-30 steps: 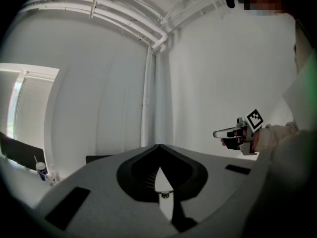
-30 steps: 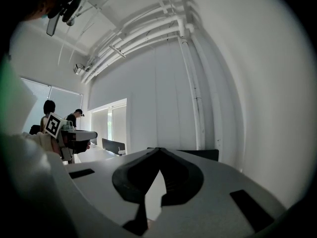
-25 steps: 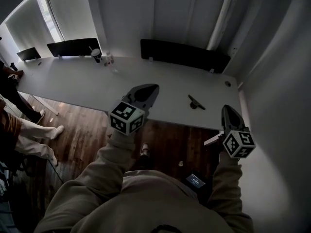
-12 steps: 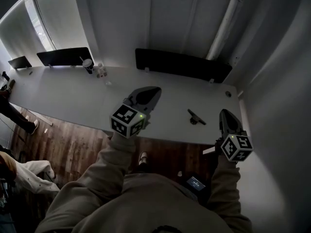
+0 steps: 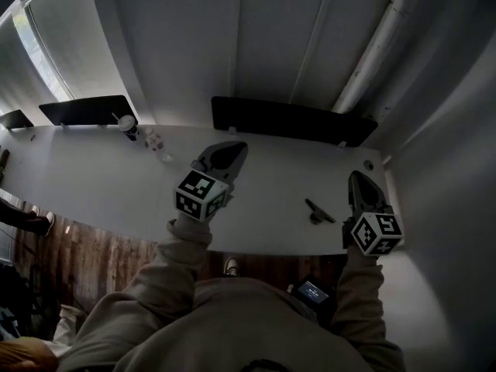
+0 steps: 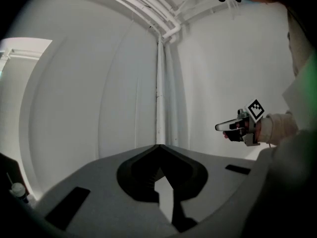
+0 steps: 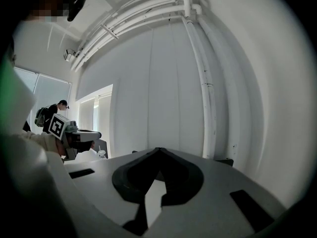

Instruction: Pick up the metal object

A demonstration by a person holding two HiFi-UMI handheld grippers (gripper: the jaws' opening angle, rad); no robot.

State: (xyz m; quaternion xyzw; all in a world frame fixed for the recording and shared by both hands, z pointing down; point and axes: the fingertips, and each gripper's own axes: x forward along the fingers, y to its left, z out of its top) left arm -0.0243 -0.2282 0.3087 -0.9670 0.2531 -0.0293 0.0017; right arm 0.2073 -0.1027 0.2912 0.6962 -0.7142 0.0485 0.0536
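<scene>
Firstly, from the head view: the small dark metal object (image 5: 318, 212) with a thin bar lies flat on the long white table (image 5: 101, 184), near the front edge. It sits between the two grippers, much nearer to the right one, and touches neither of them. The left gripper (image 5: 232, 147) hovers over the middle of the table, and the right gripper (image 5: 356, 180) is over the table's right end. A long black divider panel (image 5: 294, 121) stands along the far edge, and a paper cup with a dark lid (image 5: 128, 124) stands far to the left.

Next, the left gripper view: the jaws of the left gripper (image 6: 158, 147) are closed together at the tips, with nothing between them. They point at the white wall with a vertical white pipe (image 6: 159, 83). The right gripper (image 6: 237, 127) appears at the right side.

Finally, the right gripper view: the right gripper (image 7: 157, 149) also has its jaws pressed together and empty. The left gripper (image 7: 83, 134) shows at the left.
</scene>
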